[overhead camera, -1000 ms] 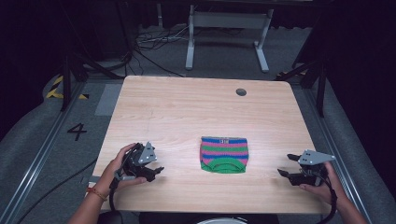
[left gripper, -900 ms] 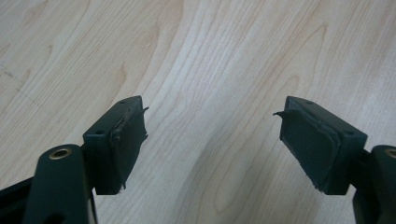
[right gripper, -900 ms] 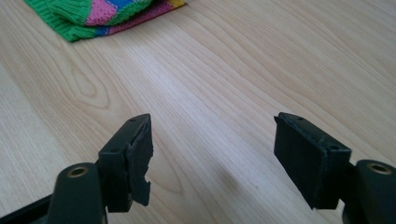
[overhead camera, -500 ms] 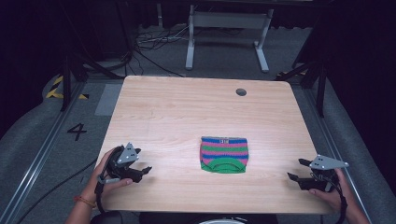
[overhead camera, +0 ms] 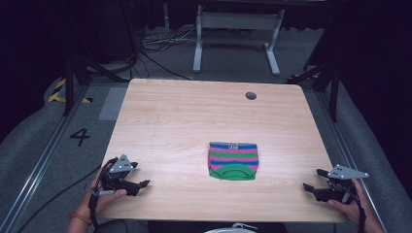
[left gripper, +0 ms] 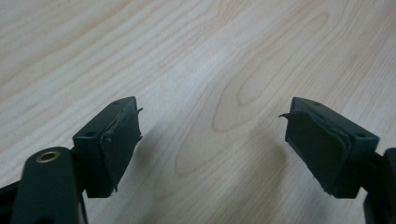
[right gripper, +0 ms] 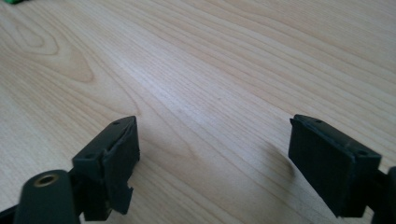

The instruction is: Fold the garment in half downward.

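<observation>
1. The striped knit garment [overhead camera: 233, 160] lies folded into a compact, roughly square bundle on the table [overhead camera: 184, 121], its green hem toward the person's side and its blue band on the far side. It sits a little toward the person's edge of the table and somewhat to the person's right of centre.
2. The left gripper [overhead camera: 137, 184] rests at the person's edge of the table, well apart from the garment on its left. In the left gripper view [left gripper: 212, 135] its jaws stand wide apart with only bare wood between them.
3. The right gripper [overhead camera: 313, 179] sits near the table's right corner, well apart from the garment on its right. In the right gripper view [right gripper: 215, 154] its jaws are likewise spread wide and hold nothing.
4. Judging from the tidy bundle and both grippers parked away from it, the folding looks finished, and little or nothing seems left.
5. The high view is small, so whether every edge lines up neatly is hard to say; a final straightening might be wanted.
</observation>
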A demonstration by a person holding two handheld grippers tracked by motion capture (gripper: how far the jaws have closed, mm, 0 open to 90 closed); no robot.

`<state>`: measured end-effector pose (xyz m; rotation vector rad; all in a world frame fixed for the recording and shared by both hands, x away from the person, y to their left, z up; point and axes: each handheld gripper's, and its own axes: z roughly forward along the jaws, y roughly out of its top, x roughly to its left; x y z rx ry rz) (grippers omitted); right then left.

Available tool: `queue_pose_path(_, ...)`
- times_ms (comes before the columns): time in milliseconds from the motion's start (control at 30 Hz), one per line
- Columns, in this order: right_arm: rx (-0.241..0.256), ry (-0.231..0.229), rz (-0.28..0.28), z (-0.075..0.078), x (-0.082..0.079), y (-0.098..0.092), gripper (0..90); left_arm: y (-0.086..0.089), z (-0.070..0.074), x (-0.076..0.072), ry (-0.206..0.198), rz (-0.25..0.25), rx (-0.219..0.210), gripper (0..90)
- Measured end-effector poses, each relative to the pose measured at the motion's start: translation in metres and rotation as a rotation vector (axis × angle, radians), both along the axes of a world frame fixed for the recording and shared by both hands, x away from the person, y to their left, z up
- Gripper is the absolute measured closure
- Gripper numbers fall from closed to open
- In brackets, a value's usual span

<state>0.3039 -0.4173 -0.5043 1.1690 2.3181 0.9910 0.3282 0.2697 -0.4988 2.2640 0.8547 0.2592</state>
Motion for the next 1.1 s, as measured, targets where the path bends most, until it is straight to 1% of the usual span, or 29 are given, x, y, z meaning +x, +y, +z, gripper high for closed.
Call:
queue_pose_path(33, 0.013, 0.010, -0.007, -0.0007, 0.0015, -0.0016, 16.5, 0.0005, -0.0009, -0.0014, -0.004, 0.007, -0.011, 17.8)
queue_pose_path(133, 0.022, 0.027, -0.020, -0.0010, 0.0033, -0.0033, 15.5, 0.0005, -0.0009, -0.0025, -0.011, 0.013, -0.003, 18.2)
queue_pose_path(167, 0.022, 0.027, -0.020, -0.0010, 0.0033, -0.0033, 15.5, -0.0005, -0.0008, -0.0037, -0.023, 0.009, 0.015, 18.2)
queue_pose_path(467, 0.020, 0.024, -0.020, -0.0013, 0.0032, -0.0032, 15.3, -0.0009, -0.0012, -0.0042, -0.018, 0.020, 0.009, 17.0)
queue_pose_path(567, 0.020, 0.023, -0.020, -0.0013, 0.0030, -0.0030, 15.2, -0.0014, -0.0014, -0.0045, -0.019, 0.034, 0.013, 15.4)
queue_pose_path(767, 0.020, 0.023, -0.020, -0.0013, 0.0030, -0.0031, 15.2, -0.0016, -0.0012, -0.0059, -0.021, 0.048, 0.017, 15.4)
queue_pose_path(1100, 0.020, 0.023, -0.021, -0.0013, 0.0030, -0.0031, 15.2, -0.0013, -0.0013, -0.0050, -0.019, 0.047, 0.016, 15.1)
